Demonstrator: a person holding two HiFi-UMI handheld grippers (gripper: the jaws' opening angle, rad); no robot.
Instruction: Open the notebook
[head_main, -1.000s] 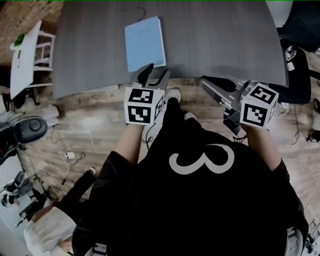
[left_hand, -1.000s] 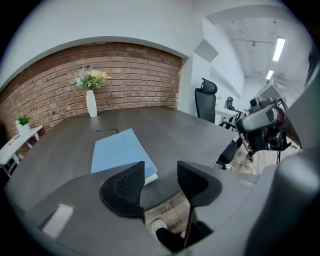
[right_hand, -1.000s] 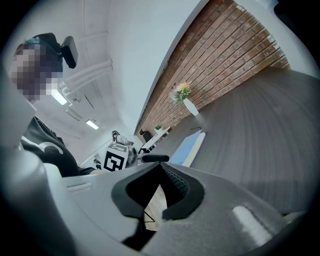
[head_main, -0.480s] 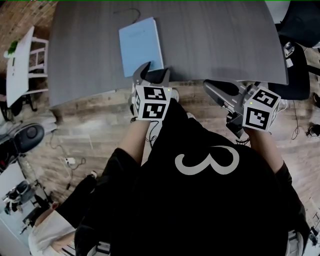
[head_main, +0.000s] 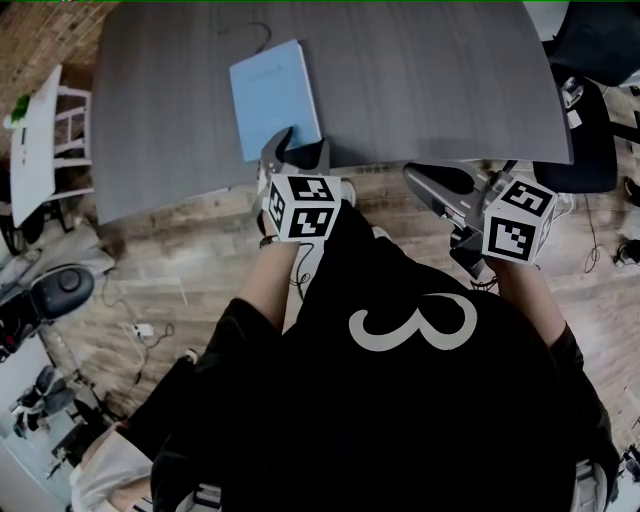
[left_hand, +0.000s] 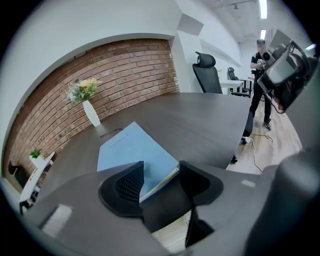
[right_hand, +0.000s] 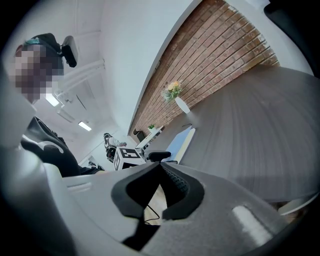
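Observation:
A light blue notebook lies shut near the front edge of the grey table. My left gripper is at its near right corner. In the left gripper view the notebook has that corner between the wide-set jaws of the left gripper. The jaws are closing, and the pads do not press on the cover. My right gripper hovers at the table's front edge, apart from the notebook, with nothing in it. In the right gripper view the right gripper has its tips together, and the notebook lies far off.
A thin cable lies on the table behind the notebook. A white vase with flowers stands at the far side. A black office chair is at the table's right end, and a white side table at the left.
My left gripper has moved down and forward, from just short of the notebook's near edge to over its near corner. The right gripper has kept its place.

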